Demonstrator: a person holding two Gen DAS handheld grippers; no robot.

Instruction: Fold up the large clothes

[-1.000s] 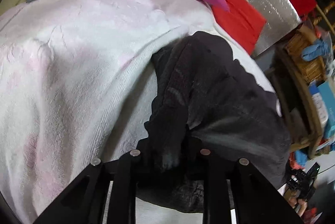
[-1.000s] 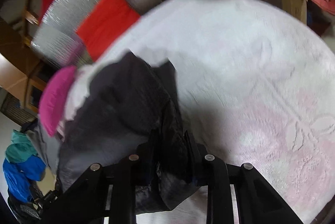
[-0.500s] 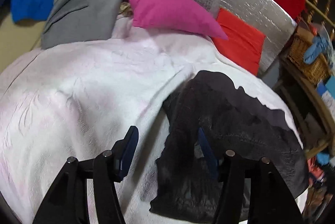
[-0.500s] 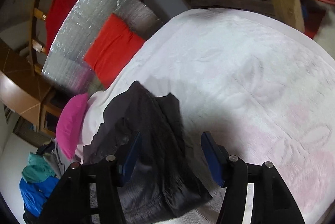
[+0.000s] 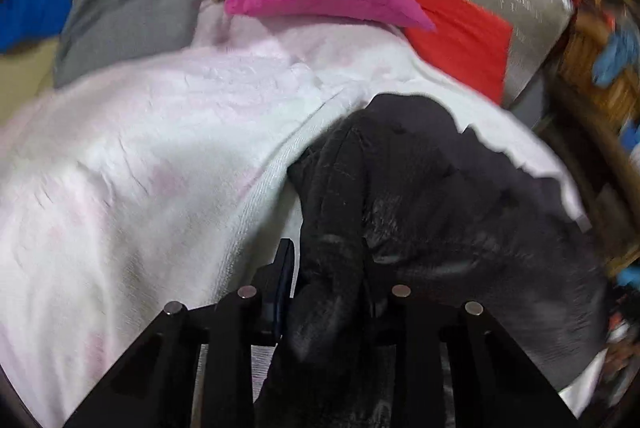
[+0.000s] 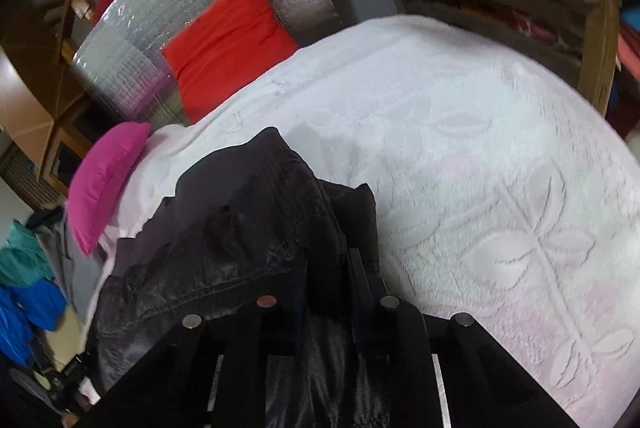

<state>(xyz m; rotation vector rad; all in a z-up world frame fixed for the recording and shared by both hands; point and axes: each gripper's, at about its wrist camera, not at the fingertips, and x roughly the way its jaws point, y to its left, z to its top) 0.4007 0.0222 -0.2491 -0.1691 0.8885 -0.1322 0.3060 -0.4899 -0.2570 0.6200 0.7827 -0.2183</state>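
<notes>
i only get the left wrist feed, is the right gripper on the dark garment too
Observer: Yes, the right gripper is closed on a fold of the dark garment, near its edge by the bare blanket.
Operator: whats on that side of it
Observer: Open white blanket with a raised leaf pattern, nothing lying on it there.
Operator: and beyond the blanket
Observer: A wooden frame with shelves behind it.
Operator: left ok?
Observer: The left gripper is pinching the garment too.
</notes>
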